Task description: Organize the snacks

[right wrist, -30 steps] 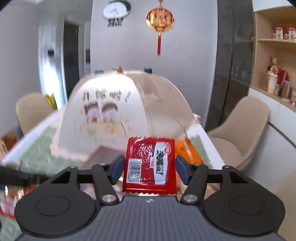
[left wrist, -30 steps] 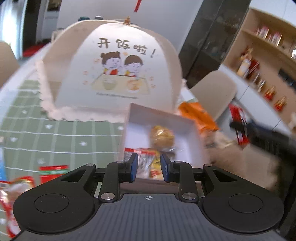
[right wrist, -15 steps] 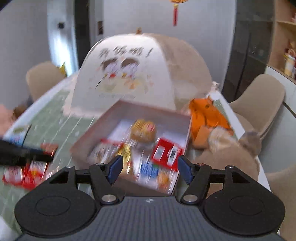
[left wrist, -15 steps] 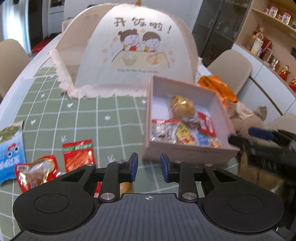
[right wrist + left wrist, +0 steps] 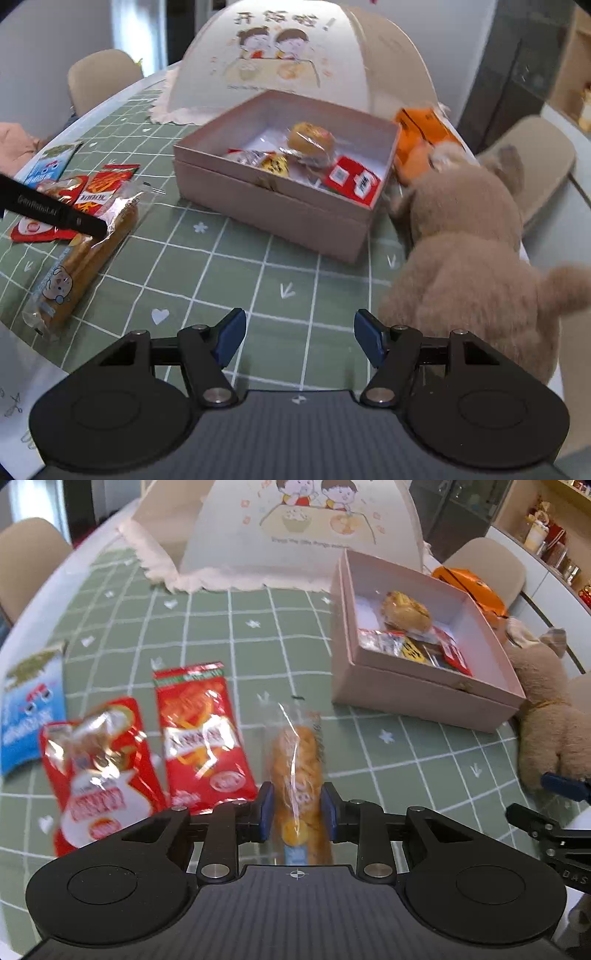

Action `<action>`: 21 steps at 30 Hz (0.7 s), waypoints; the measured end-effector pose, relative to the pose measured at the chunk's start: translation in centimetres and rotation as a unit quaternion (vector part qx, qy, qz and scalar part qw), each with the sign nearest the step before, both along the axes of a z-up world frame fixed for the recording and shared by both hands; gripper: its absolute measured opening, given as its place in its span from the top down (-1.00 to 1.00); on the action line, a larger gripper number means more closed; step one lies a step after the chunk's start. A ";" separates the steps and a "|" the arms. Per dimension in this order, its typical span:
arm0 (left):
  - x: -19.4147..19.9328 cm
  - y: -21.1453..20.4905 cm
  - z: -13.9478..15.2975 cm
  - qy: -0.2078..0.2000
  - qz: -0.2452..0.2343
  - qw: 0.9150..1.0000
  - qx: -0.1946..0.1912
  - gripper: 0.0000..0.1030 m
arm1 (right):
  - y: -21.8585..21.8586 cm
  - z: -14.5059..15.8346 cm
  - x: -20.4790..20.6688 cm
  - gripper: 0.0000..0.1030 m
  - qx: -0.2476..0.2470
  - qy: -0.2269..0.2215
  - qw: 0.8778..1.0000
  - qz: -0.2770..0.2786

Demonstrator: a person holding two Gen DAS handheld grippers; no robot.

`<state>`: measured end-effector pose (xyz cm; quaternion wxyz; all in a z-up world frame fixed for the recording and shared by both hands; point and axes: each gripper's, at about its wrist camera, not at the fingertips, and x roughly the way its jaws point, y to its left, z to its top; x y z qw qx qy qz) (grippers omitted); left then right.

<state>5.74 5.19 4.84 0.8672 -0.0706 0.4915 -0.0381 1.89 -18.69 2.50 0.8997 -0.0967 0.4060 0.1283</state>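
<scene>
A pink box point(image 5: 424, 690) point(image 5: 266, 206) on the green checked tablecloth holds several snacks, among them a round bun point(image 5: 312, 140) and a red packet point(image 5: 352, 181). A long bread stick in clear wrap point(image 5: 297, 775) point(image 5: 85, 254) lies on the cloth. My left gripper point(image 5: 297, 810) straddles it, its blue pads close on either side; whether they press the wrap I cannot tell. Two red packets point(image 5: 199, 731) point(image 5: 96, 771) and a blue one point(image 5: 31, 709) lie to its left. My right gripper point(image 5: 299, 341) is open and empty above the cloth.
A mesh food cover with a cartoon print point(image 5: 306, 531) point(image 5: 288, 62) stands behind the box. A tan plush toy point(image 5: 472, 236) point(image 5: 546, 716) and an orange packet point(image 5: 421, 129) lie right of the box. Chairs surround the table.
My right gripper dropped the red packet into the box, opened and drew back. My left gripper left the box, swung left and came down around the bread stick.
</scene>
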 end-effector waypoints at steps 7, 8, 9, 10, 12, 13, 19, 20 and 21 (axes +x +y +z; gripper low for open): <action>-0.3 -1.9 -0.2 0.006 -0.028 0.999 -0.026 0.40 | 0.3 0.0 -0.3 -0.27 0.012 0.008 1.000 -0.004; -0.5 -2.0 -0.2 0.012 -0.033 0.999 -0.037 0.40 | 0.5 -0.1 -0.3 -0.27 0.012 0.008 1.000 0.000; -0.6 -2.2 -0.2 0.015 -0.037 0.998 -0.045 0.41 | 0.8 -0.1 -0.4 -0.27 0.010 0.008 1.000 0.005; -0.7 -2.4 -0.2 0.017 -0.040 0.998 -0.050 0.42 | 1.1 -0.2 -0.4 -0.27 0.008 0.008 1.000 0.008; -1.0 -2.4 -0.1 0.020 -0.043 0.997 -0.059 0.42 | 1.6 -0.3 -0.4 -0.27 0.005 0.009 1.000 0.015; -1.2 -2.3 0.1 0.020 -0.043 0.997 -0.063 0.42 | 1.9 -0.3 -0.4 -0.27 0.005 0.010 1.000 0.018; -1.8 1.8 2.4 -0.031 0.002 0.995 -0.095 0.42 | 3.5 -0.4 -0.4 -0.27 -0.006 0.009 0.999 0.039; -1.8 3.4 2.7 -0.047 0.026 0.994 -0.096 0.42 | 3.6 -0.5 -0.3 -0.27 -0.007 0.010 0.999 0.041; -1.8 5.2 2.9 -0.062 0.058 0.992 -0.094 0.42 | 3.8 -0.5 -0.3 -0.27 -0.007 0.011 0.999 0.042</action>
